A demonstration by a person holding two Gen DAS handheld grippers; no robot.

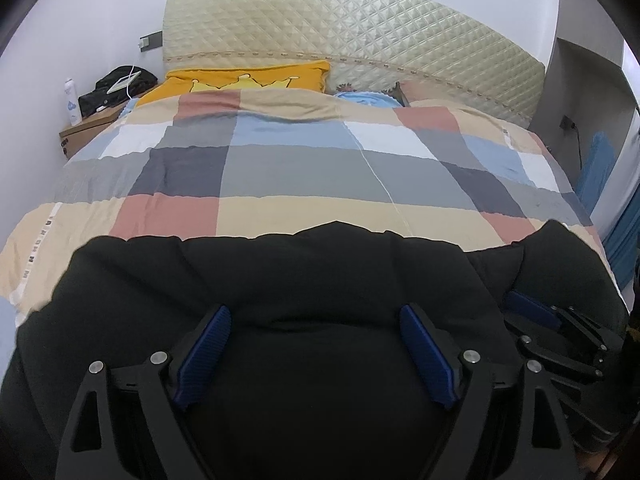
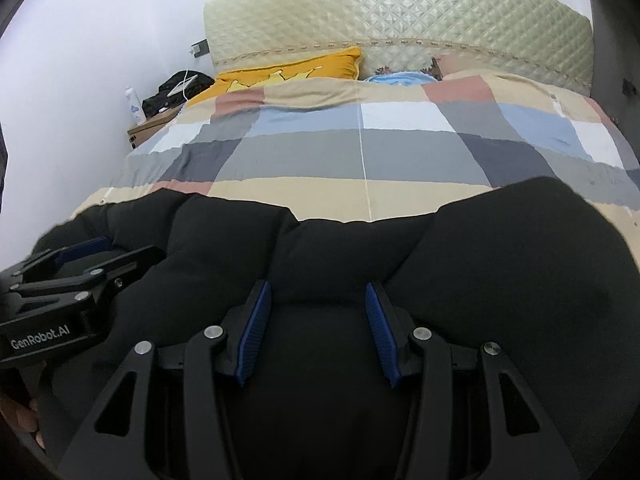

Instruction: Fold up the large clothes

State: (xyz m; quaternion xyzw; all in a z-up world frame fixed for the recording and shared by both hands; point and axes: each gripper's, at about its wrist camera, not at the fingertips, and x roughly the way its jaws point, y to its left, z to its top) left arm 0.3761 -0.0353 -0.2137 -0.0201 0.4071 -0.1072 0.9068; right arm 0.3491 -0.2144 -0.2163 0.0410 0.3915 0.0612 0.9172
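Both wrist views look close down over the black garment (image 1: 280,272) toward the headboard (image 1: 360,28), side by side.

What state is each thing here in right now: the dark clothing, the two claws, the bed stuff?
Black garment: bunched at the foot of the bed.
Left gripper: open, garment between its fingers.
Right gripper: half open over the garment.
Checked duvet: spread flat.
Yellow pillow: propped against the headboard.

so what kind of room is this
A bedroom, most likely: a bed with a patchwork quilt, a quilted headboard behind a yellow pillow, and a wooden nightstand beside it.
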